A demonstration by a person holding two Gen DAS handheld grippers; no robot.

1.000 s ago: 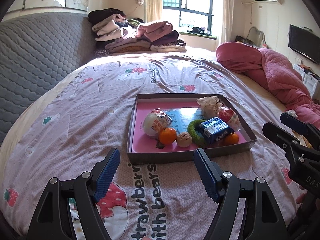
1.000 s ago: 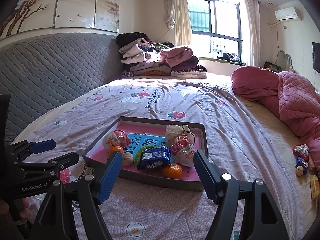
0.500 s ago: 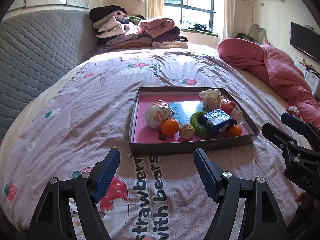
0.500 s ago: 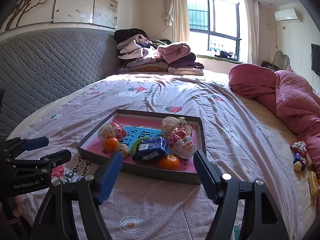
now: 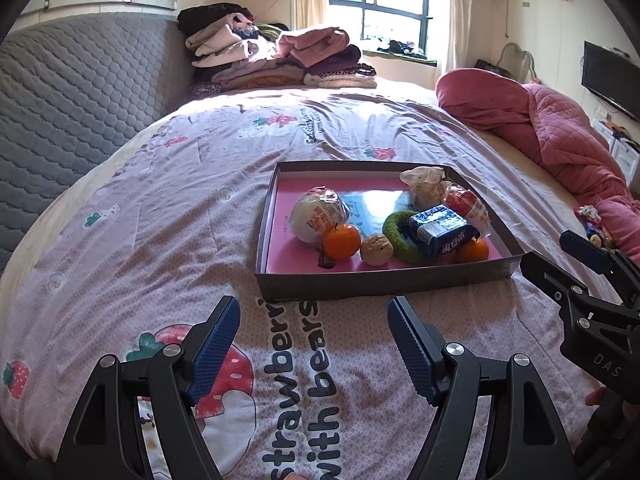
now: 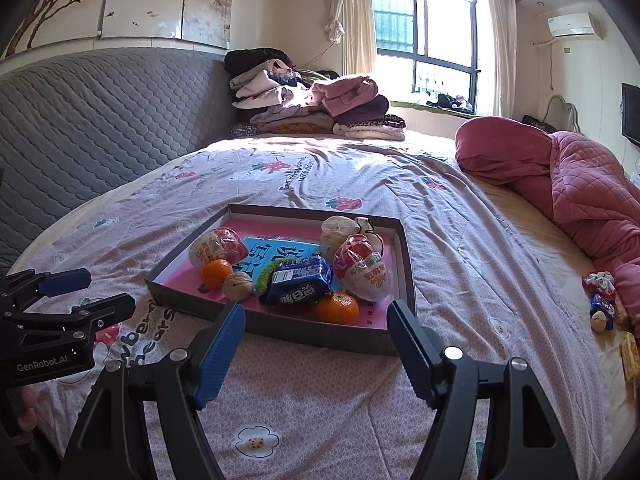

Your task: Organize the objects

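A shallow cardboard tray (image 5: 384, 278) (image 6: 405, 264) with a pink floor lies on the bedspread. In it sit two oranges (image 5: 341, 241) (image 6: 337, 308), a walnut (image 5: 376, 249), a green ring (image 5: 394, 232), a blue snack packet (image 5: 442, 230) (image 6: 298, 286), two wrapped buns (image 5: 316, 218) (image 6: 364, 268) and a pale drawstring pouch (image 5: 424, 184). My left gripper (image 5: 314, 338) hovers open just short of the tray's near wall, holding nothing. My right gripper (image 6: 316, 342) is open and empty too, at the tray's near right corner.
Several small items (image 6: 602, 304) lie loose on the bed beside a rolled pink quilt (image 6: 560, 176). Folded clothes (image 5: 276, 60) are stacked at the far end near the window. A grey padded headboard (image 5: 72, 92) runs along the left.
Both grippers have drifted slightly, so the tray sits a little closer and higher in both views. Their jaws stay open; nothing in the tray has moved.
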